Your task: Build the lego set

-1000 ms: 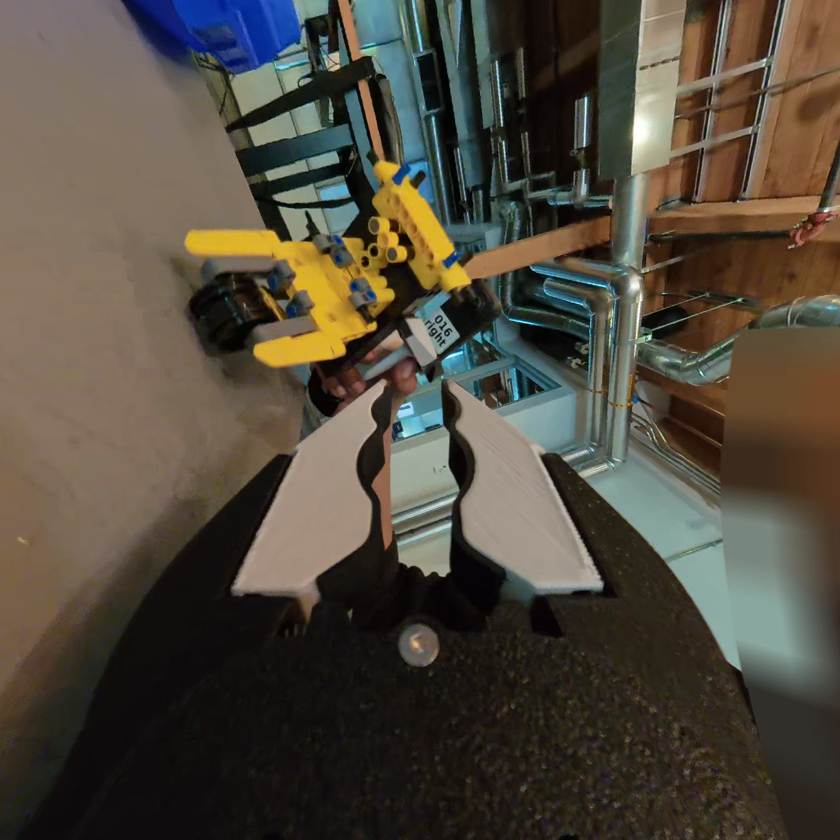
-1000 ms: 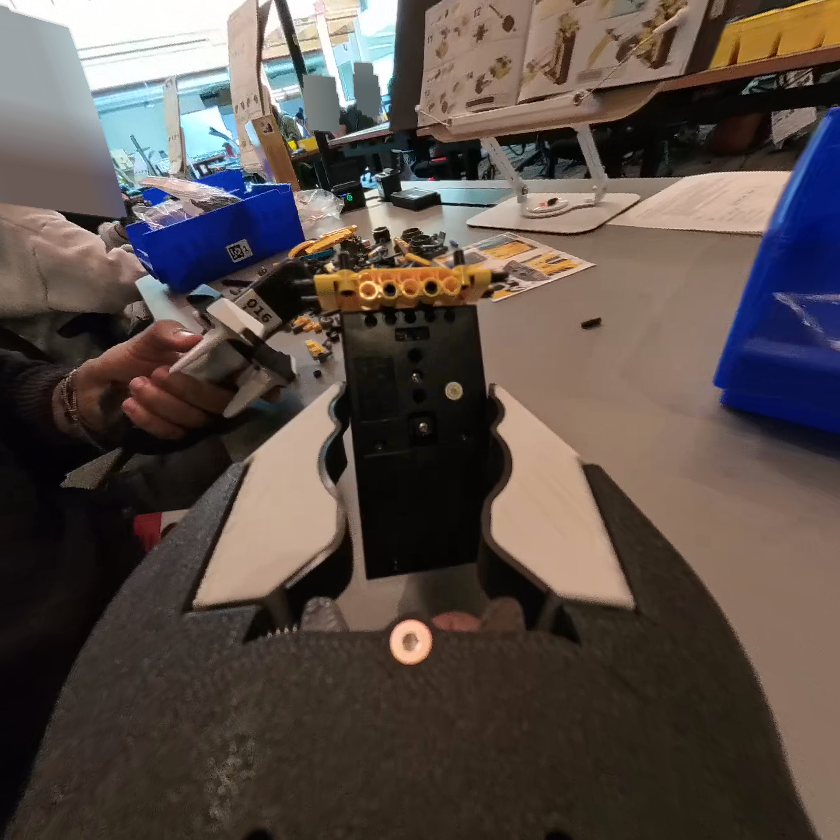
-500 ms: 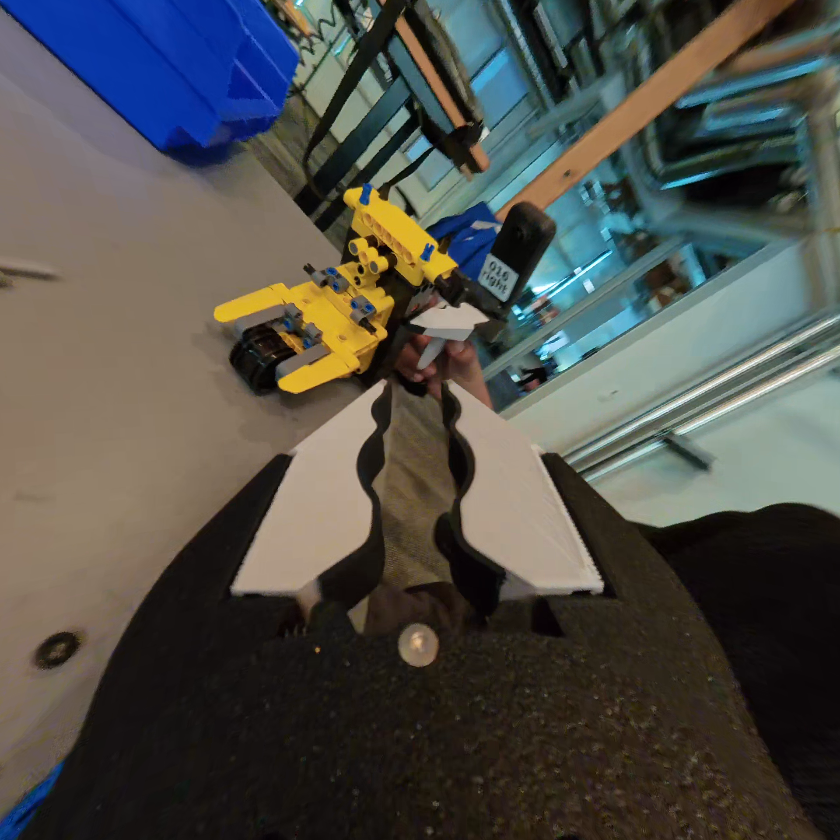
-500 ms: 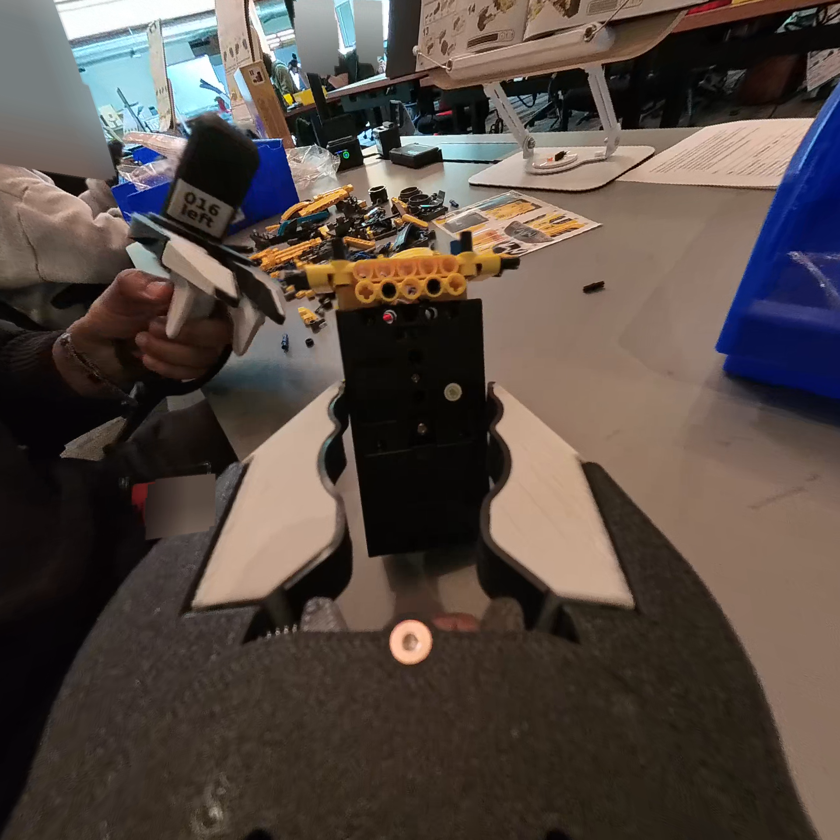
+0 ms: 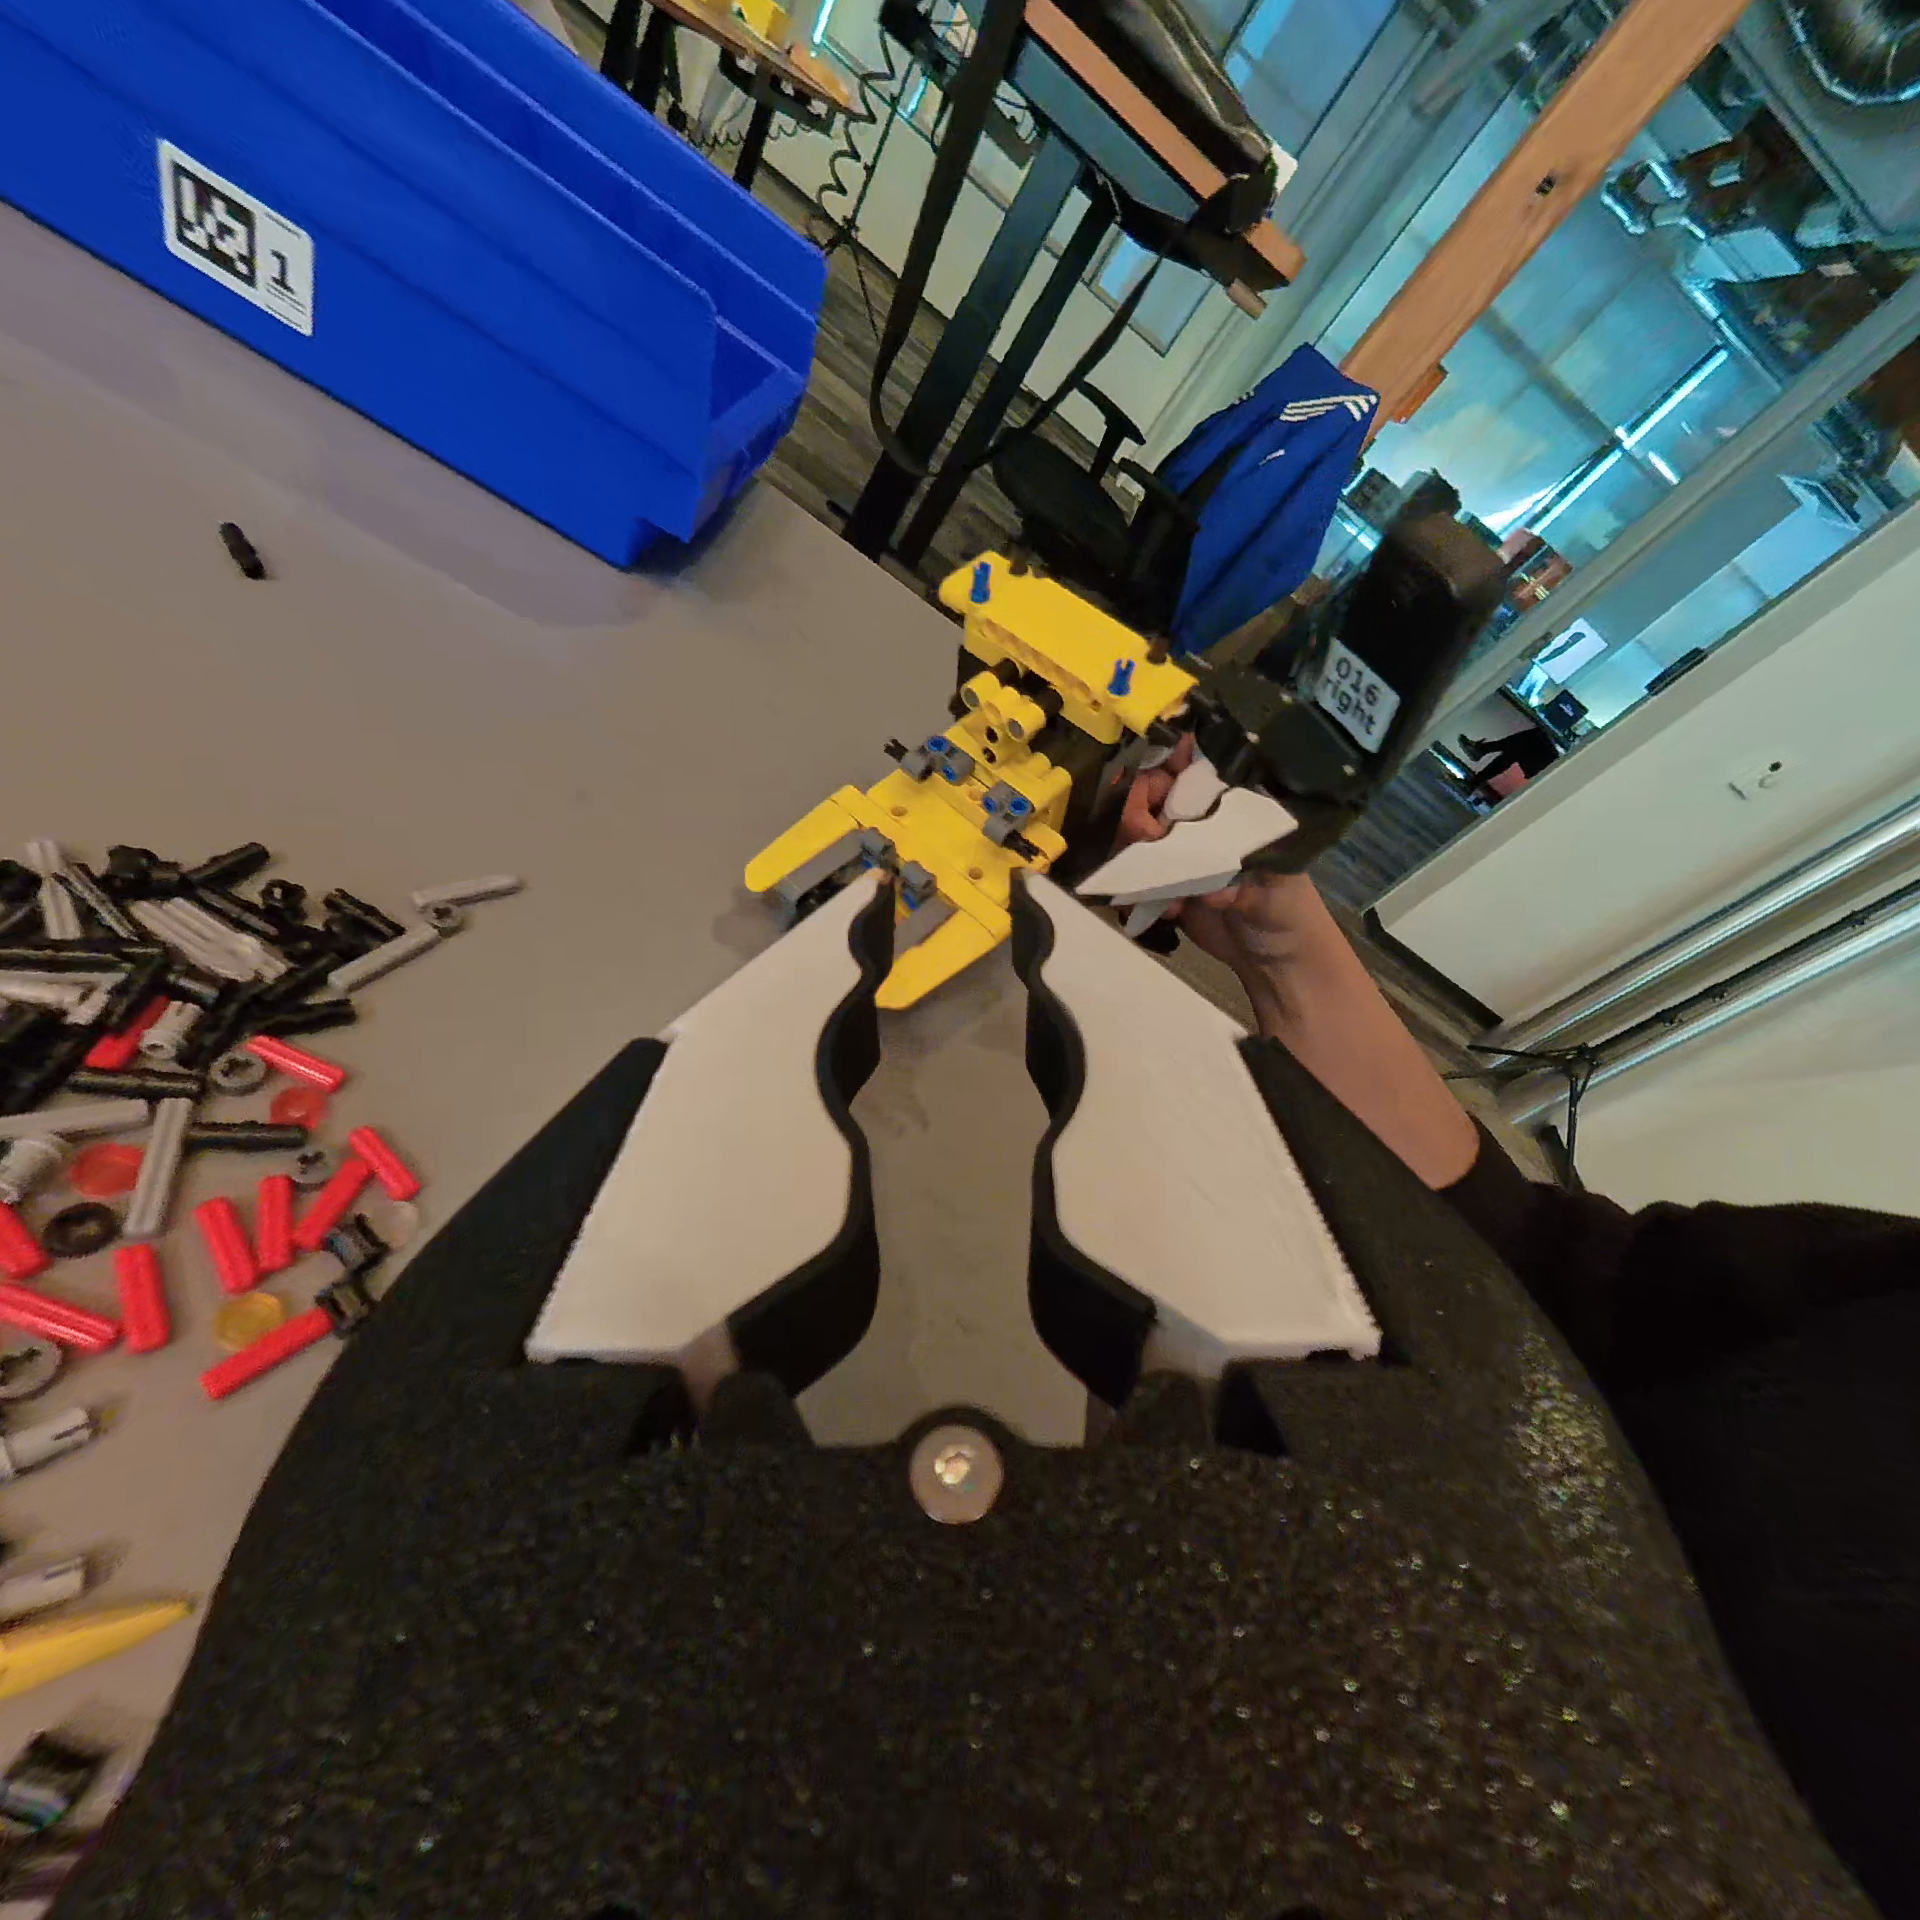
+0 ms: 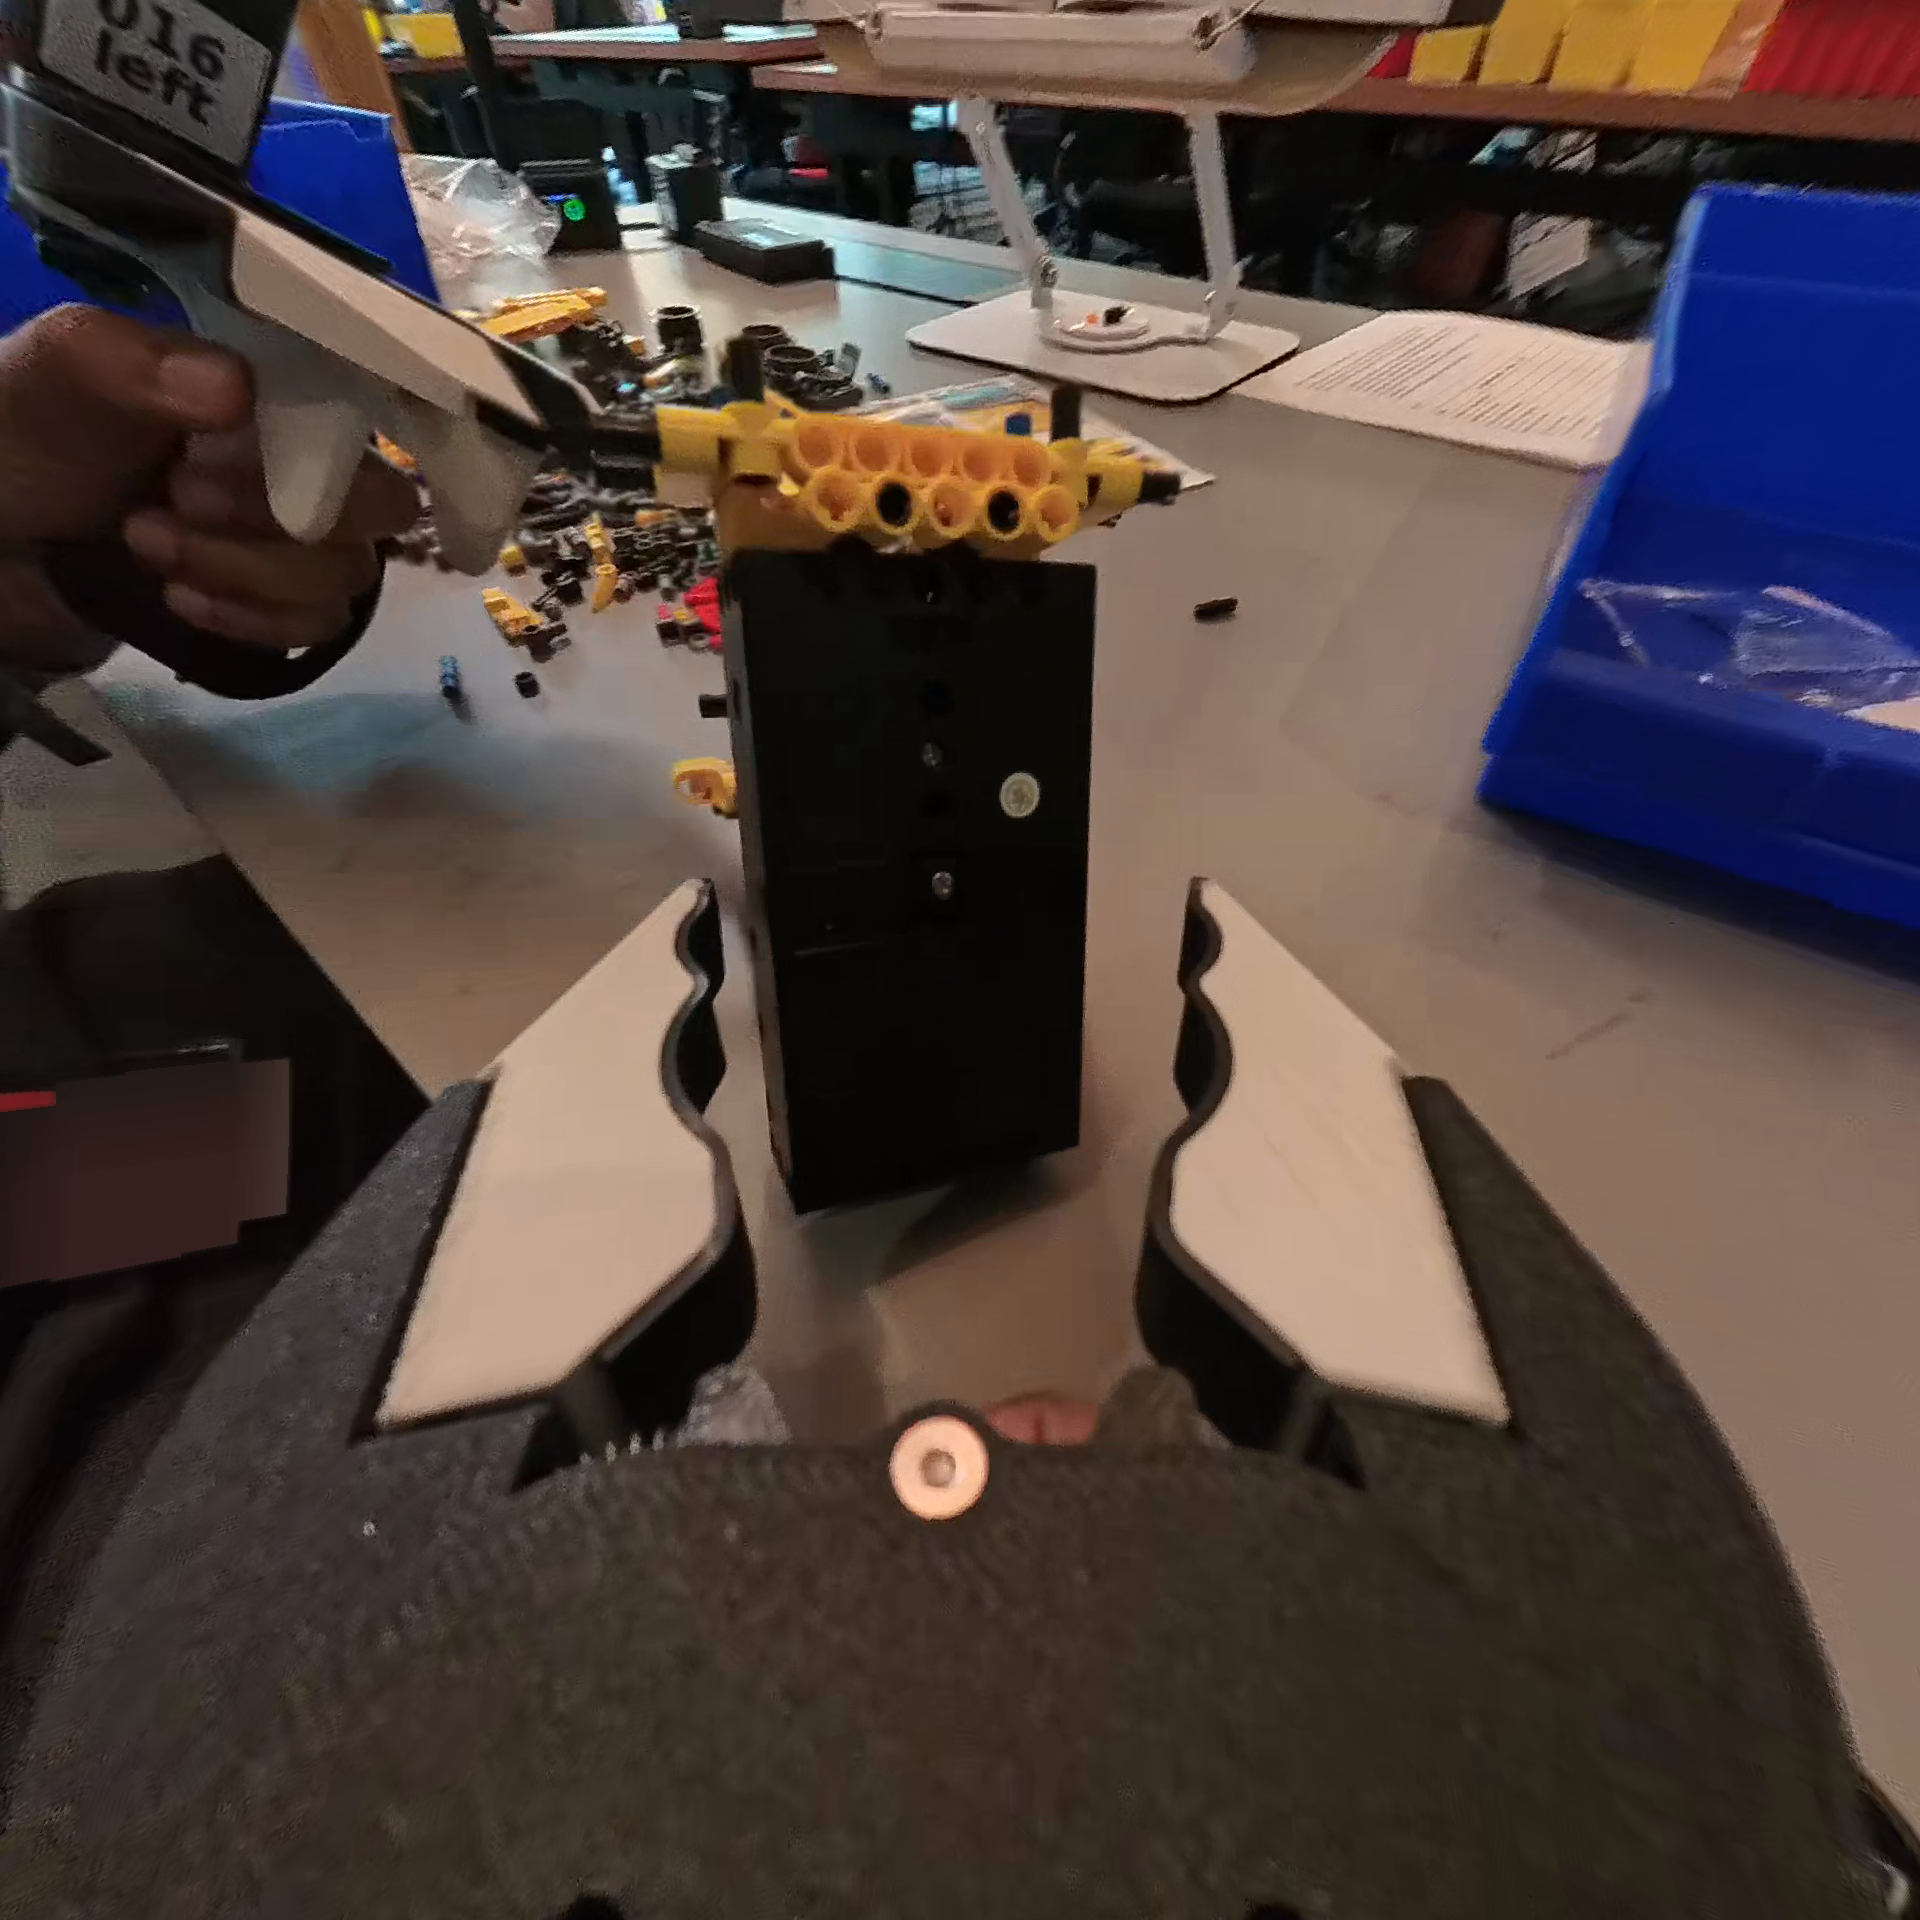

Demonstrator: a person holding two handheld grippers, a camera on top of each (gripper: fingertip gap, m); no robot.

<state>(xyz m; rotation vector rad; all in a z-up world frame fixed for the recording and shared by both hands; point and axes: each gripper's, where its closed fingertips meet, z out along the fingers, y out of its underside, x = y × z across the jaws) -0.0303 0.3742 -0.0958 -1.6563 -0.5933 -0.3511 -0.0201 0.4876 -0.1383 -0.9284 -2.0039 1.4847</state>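
Both grippers unclenched — right gripper (image 6: 940,935) straddles black block (image 6: 914,862), untouched; left gripper (image 5: 940,914) tips hide yellow model's (image 5: 977,790) front.

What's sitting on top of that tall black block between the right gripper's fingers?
A yellow beam assembly with round holes sits on the black block. Their joint is hidden.

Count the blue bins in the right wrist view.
2. One blue bin stands at the right edge. A second blue bin shows at far left, mostly hidden behind the left gripper. More may be hidden.
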